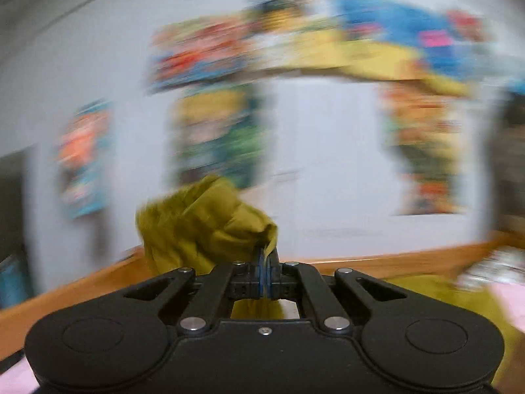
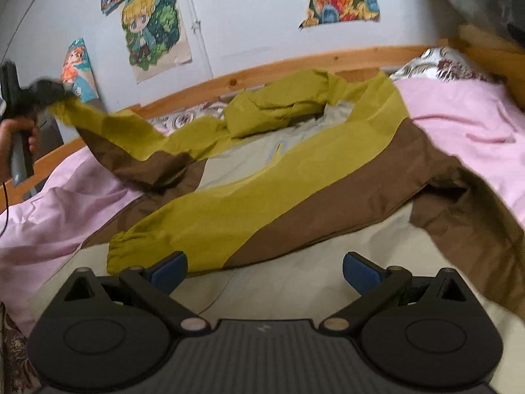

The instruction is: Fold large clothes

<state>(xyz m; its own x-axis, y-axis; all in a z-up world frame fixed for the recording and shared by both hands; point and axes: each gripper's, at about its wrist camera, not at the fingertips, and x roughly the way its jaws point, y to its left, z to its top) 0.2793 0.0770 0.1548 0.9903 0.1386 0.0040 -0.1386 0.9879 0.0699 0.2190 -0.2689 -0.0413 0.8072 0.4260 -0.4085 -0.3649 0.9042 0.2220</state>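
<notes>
Pale wall (image 2: 249,26) with cartoon posters (image 2: 152,23), wooden bed frame (image 2: 295,62), pink bedding (image 2: 466,115).

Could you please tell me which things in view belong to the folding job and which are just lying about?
Part of the job:
- jacket, olive and brown, spread on the bed
- left gripper, shut on the jacket's sleeve end
- right gripper, open, holding nothing

Just lying about:
- pink sheet
- floral pillow
- cartoon posters
- wooden bed rail

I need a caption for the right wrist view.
Open right claw hovers above jacket on bed; left claw lifts one sleeve.
</notes>
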